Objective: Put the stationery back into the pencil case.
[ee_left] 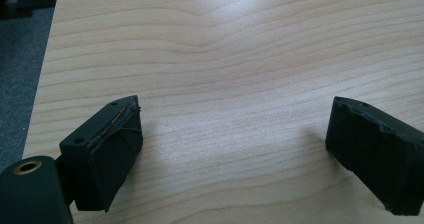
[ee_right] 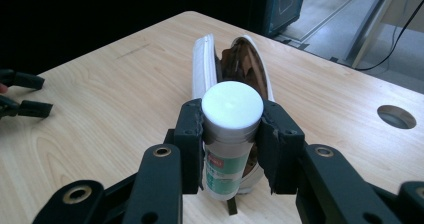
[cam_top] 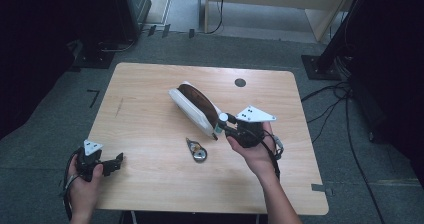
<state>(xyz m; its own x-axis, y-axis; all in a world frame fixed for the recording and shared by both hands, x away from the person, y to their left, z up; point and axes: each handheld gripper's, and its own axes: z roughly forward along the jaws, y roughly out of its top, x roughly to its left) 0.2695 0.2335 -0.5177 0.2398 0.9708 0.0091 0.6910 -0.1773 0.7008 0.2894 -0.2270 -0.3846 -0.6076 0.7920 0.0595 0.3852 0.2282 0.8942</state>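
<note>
The right gripper [cam_top: 223, 125] pinches a small tube [cam_top: 222, 120] with a white cap, held upright between the pads; in the right gripper view the tube [ee_right: 230, 134] sits squarely between the two black jaws, which press on its sides just under the cap, and a green and white label with a red mark shows lower down. The right hand [cam_top: 255, 151] grips the tool from the near-right part of the tabletop [cam_top: 150, 184], with the grey plate on top pointing toward the right edge. The tube hangs just at the near end of a white pouch [cam_top: 192, 106], which lies open near the middle of the tabletop, running slantwise from the centre toward the far edge, its brown lining showing; in the right gripper view the pouch [ee_right: 205, 69] stands right behind the tube, and whether the two touch cannot be told. A small metal-and-black object [cam_top: 196, 150] lies flat just nearer than the pouch, toward the near edge and apart from both grippers. The left gripper [cam_top: 116, 161] rests at the near-left corner, held by the left hand [cam_top: 82, 184], well apart from the pouch. In the left gripper view its jaws are spread wide over bare wood, with nothing between them. A round hole [cam_top: 240, 82] sits near the far edge.
</note>
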